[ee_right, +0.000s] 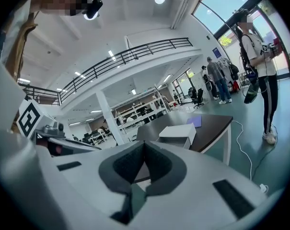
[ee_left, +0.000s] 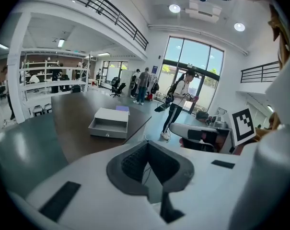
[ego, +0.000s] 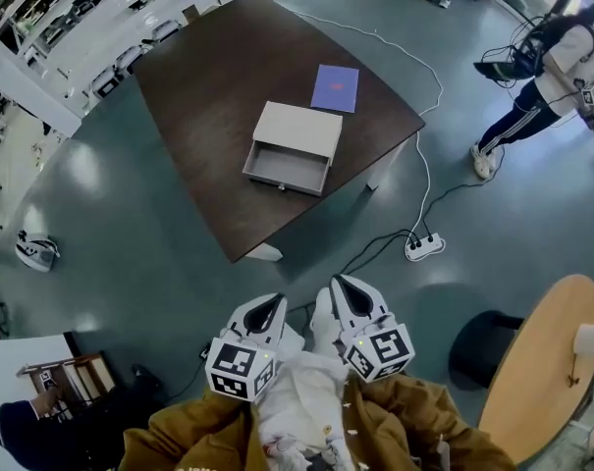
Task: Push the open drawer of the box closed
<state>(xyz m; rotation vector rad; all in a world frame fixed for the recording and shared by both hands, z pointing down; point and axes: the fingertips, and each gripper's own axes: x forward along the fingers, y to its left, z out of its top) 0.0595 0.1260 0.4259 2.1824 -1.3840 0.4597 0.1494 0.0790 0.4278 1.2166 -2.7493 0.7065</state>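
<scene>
Drawer (ego: pixel 287 168) open on the near side of the white box (ego: pixel 298 130), out on the dark table (ego: pixel 208 77). Left gripper (ego: pixel 267 307) and right gripper (ego: pixel 348 287) hover near the body, well apart from it, jaws pinched together, holding nothing.

Dark worktop (ego: pixel 208 77), purple notebook (ego: pixel 335 88) flat near its far edge. White power strip (ego: pixel 424 247) on floor, white cable (ego: pixel 426 170) running to it. Person (ego: pixel 542 86) standing far right. Round wooden table (ego: pixel 542 361), white cup (ego: pixel 591 340) on it.
</scene>
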